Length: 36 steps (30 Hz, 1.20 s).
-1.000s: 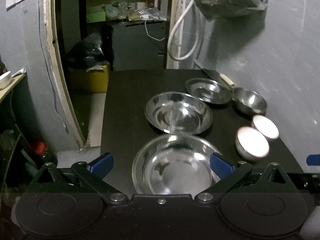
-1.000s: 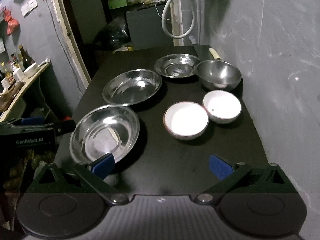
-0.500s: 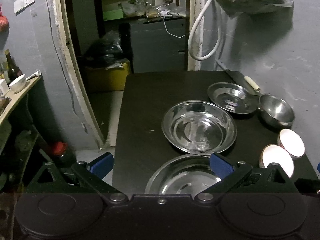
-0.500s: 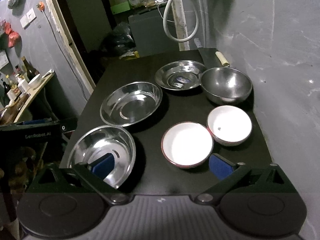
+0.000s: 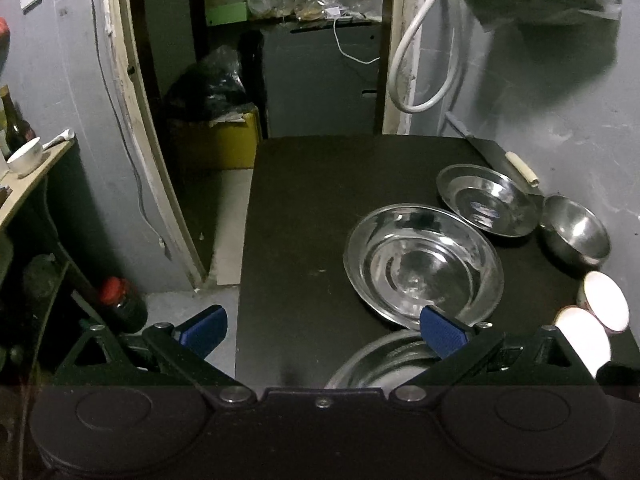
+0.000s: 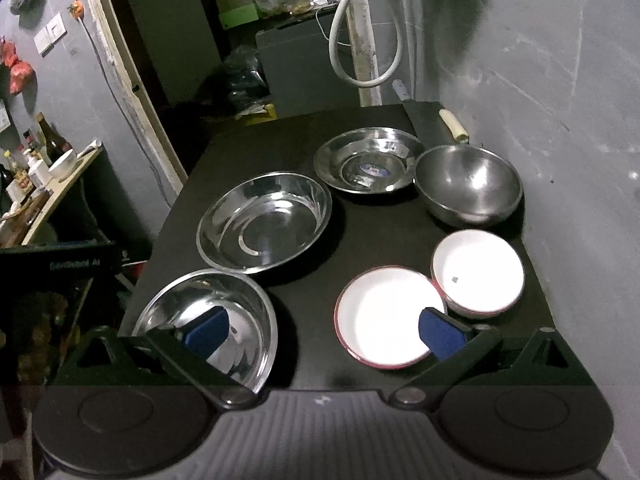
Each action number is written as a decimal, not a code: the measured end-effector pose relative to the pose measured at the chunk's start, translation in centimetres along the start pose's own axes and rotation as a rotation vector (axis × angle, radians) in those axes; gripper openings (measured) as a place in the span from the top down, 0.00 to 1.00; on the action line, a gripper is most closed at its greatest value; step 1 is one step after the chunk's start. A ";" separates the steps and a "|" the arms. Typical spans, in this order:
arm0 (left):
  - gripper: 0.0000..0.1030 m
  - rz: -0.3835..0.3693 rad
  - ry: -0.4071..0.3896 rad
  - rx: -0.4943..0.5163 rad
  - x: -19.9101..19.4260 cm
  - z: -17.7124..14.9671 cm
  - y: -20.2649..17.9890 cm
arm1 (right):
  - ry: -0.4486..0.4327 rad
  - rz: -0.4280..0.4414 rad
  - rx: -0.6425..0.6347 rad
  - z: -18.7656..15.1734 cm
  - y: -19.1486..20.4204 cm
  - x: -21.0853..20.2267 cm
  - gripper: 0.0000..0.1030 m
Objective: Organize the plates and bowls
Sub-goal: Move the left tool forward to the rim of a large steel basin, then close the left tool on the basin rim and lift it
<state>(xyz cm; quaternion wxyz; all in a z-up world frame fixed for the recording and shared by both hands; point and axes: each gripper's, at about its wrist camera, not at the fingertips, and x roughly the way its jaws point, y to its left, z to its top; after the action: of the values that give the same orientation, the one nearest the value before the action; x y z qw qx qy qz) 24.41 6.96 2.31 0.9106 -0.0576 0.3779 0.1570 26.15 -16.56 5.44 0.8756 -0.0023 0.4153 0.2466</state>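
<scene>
On the black table (image 6: pixel 372 216) stand a near steel bowl (image 6: pixel 216 312), a wide steel plate (image 6: pixel 264 222), a smaller steel plate (image 6: pixel 366 164) and a deep steel bowl (image 6: pixel 468 184). Two white bowls (image 6: pixel 386 318) (image 6: pixel 478 272) sit side by side at the near right. My right gripper (image 6: pixel 324 330) is open above the table's near edge, between the near steel bowl and the larger white bowl. My left gripper (image 5: pixel 320 330) is open over the table's near left edge, with the near steel bowl (image 5: pixel 380 360) under its right finger and the wide plate (image 5: pixel 424 264) just ahead.
A knife with a pale handle (image 6: pixel 452 124) lies at the far right by the grey wall. A white hose (image 6: pixel 360 48) hangs behind the table. Left of the table is a doorway, a red-capped jar (image 5: pixel 120 304) on the floor and a shelf with a cup (image 5: pixel 26 156).
Both grippers have drawn back and risen. The left view has swung left, so the dishes now lie to its right. The dishes have not moved.
</scene>
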 end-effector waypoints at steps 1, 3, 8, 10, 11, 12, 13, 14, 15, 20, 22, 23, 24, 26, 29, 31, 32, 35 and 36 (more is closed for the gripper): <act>0.01 -0.004 0.003 0.004 0.4 0.2 0.1 | -0.010 0.001 -0.007 0.1 0.2 0.1 0.00; 0.01 -0.016 0.007 0.011 1.1 0.6 0.2 | -0.026 0.006 -0.016 0.3 0.5 0.5 0.00; 0.01 -0.062 0.044 0.025 4.0 2.0 0.1 | -0.040 0.003 -0.013 1.5 0.7 3.0 0.00; 0.01 -0.068 0.095 0.028 5.4 2.4 -0.1 | -0.018 -0.023 -0.005 2.4 0.8 4.7 0.00; 0.01 -0.078 0.106 0.023 5.9 2.5 -0.1 | -0.012 -0.026 -0.006 2.7 0.8 5.4 0.00; 0.01 -0.084 0.110 0.018 6.2 2.6 -0.1 | -0.004 -0.035 -0.007 3.2 0.8 6.3 0.00; 0.01 -0.083 0.113 0.018 6.6 2.7 -0.1 | -0.002 -0.040 -0.007 3.5 0.7 6.9 0.00; 0.01 -0.081 0.115 0.023 6.9 2.7 0.0 | -0.004 -0.041 -0.009 3.8 0.7 7.5 0.00; 0.01 -0.076 0.117 0.030 7.3 2.8 -0.1 | -0.007 -0.043 -0.012 3.9 0.5 8.1 0.00; 0.01 -0.080 0.132 0.028 9.9 3.5 -0.3 | -0.017 -0.073 -0.030 4.5 0.0 11.3 0.00; 0.02 -0.082 0.146 0.020 10.8 3.8 -0.3 | -0.003 -0.087 -0.034 4.7 0.0 12.3 0.01; 0.03 -0.082 0.152 0.015 11.1 3.9 -0.4 | -0.002 -0.087 -0.031 4.8 -0.1 12.7 0.03; 0.04 -0.084 0.155 0.010 11.5 3.9 -0.4 | -0.003 -0.082 -0.026 4.9 -0.1 12.9 0.04; 0.07 -0.087 0.158 0.004 12.1 4.1 -0.4 | -0.008 -0.076 -0.020 5.3 -0.1 13.3 0.07; 0.13 -0.095 0.158 -0.002 12.5 4.2 -0.4 | 0.008 -0.059 -0.003 5.6 -0.2 14.1 0.17; 0.19 -0.104 0.160 -0.009 12.8 4.3 -0.5 | 0.023 -0.034 0.020 5.8 -0.4 14.6 0.19; 0.22 -0.109 0.163 -0.016 12.9 4.4 -0.4 | 0.031 -0.019 0.041 5.9 -0.5 14.9 0.19; 0.33 -0.123 0.175 -0.046 13.2 4.4 0.0 | 0.057 0.012 0.103 6.3 -1.1 15.8 0.30; 0.39 -0.128 0.178 -0.058 13.3 4.4 0.0 | 0.068 0.013 0.118 6.4 -1.2 16.1 0.38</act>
<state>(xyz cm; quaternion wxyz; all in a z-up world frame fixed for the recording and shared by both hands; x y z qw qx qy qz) 36.18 11.21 -3.99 0.8796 -0.1215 0.4480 0.1037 39.91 -9.39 -2.29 0.8580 0.0438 0.4586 0.2273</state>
